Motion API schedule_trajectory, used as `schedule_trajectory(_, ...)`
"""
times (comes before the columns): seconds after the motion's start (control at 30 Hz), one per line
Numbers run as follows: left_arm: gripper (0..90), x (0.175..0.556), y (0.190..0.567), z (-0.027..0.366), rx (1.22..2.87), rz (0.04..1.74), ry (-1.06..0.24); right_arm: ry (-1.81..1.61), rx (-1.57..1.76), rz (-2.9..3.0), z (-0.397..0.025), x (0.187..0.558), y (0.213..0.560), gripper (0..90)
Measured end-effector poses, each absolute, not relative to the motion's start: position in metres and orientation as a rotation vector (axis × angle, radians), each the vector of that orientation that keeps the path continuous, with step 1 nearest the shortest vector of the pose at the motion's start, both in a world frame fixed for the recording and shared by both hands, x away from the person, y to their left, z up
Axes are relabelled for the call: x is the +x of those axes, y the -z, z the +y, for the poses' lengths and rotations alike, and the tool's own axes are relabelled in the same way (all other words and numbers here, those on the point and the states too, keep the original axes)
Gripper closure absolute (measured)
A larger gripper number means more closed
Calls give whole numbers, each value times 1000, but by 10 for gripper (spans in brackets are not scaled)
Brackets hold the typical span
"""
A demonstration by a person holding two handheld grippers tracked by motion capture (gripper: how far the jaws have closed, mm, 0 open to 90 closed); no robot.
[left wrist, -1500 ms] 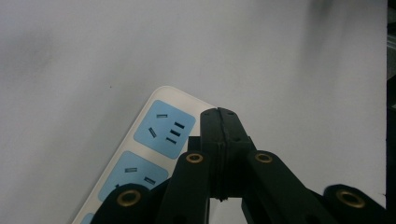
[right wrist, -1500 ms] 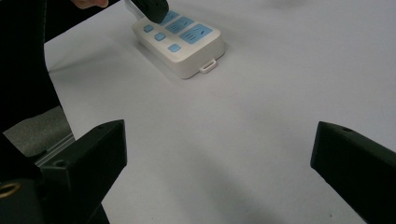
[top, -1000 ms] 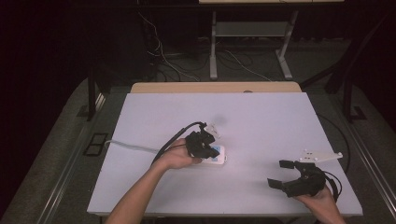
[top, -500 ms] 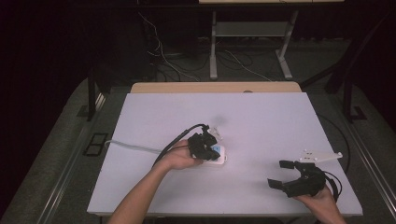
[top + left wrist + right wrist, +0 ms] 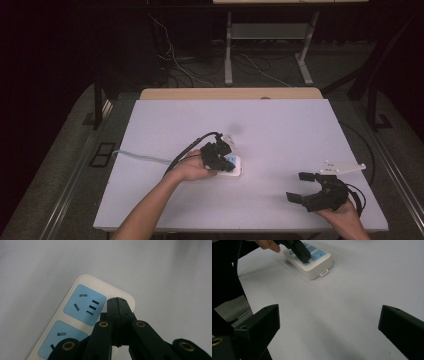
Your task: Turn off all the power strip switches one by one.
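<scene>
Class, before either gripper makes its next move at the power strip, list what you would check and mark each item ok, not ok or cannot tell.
1. Left gripper jaws shut, nothing between them: ok.
2. Left gripper tips over the power strip, beside the end blue socket: ok; actual contact: cannot tell.
3. Right gripper jaws wide open and empty: ok.
4. Right gripper apart from the strip, bare table between them: ok.
5. The strip's white cord lies flat, running off to the left: ok.
6. Strip powered or plugged in: cannot tell.
</scene>
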State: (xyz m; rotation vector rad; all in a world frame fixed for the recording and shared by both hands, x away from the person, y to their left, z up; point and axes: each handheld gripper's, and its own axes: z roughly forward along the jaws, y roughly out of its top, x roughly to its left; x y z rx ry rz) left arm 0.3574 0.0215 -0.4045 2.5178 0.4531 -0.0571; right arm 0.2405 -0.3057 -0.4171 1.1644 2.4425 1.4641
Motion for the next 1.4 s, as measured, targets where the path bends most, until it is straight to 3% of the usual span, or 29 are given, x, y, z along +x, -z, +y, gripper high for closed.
schedule_trajectory(1.4,895,355,409,27,2460,489,48,-1463,1160,2455,-304,241,417,35)
